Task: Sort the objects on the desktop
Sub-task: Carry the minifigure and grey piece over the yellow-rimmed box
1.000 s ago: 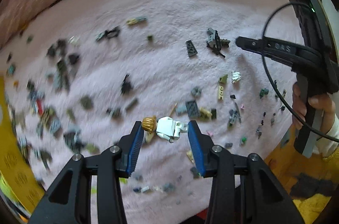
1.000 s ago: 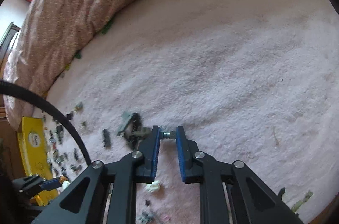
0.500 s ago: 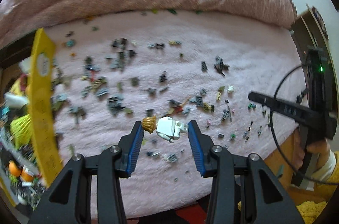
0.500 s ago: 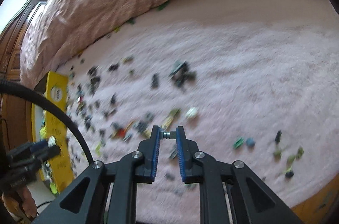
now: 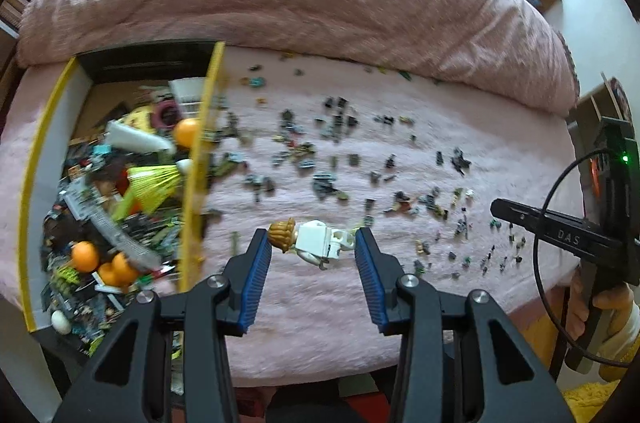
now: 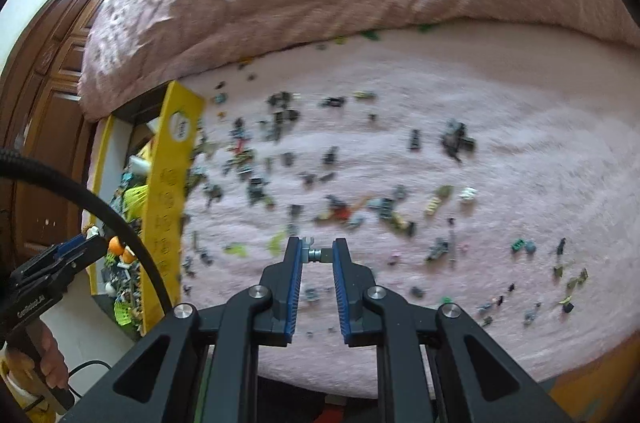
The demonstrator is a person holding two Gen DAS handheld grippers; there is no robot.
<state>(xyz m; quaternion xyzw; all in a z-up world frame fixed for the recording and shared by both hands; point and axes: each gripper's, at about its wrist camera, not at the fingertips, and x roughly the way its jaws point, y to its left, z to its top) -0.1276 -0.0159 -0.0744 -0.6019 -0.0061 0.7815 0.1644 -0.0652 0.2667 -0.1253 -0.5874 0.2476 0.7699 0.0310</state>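
The left gripper (image 5: 313, 250) has its jaws set fairly wide and clamped end to end on a white minifigure (image 5: 320, 241) with a tan hairpiece, held lying crosswise above the pink blanket (image 5: 400, 323), right of the yellow box (image 5: 198, 159) whose inside is already heaped with bricks, orange balls and a green shuttlecock. The right gripper (image 6: 316, 255) has its jaws drawn nearly together on a small grey connector piece (image 6: 316, 254), pinched only at the very tips, over the scattered loose bricks (image 6: 340, 211). The main risk is a drop: the figure is gripped by head and legs, so the hairpiece could pop off or the body could pivot out during travel to the box. The grey piece, with so little pad contact, could squirt sideways into the fluffy pile, where tiny parts are hard to spot. A release too near the box wall could also bounce either part back onto the blanket
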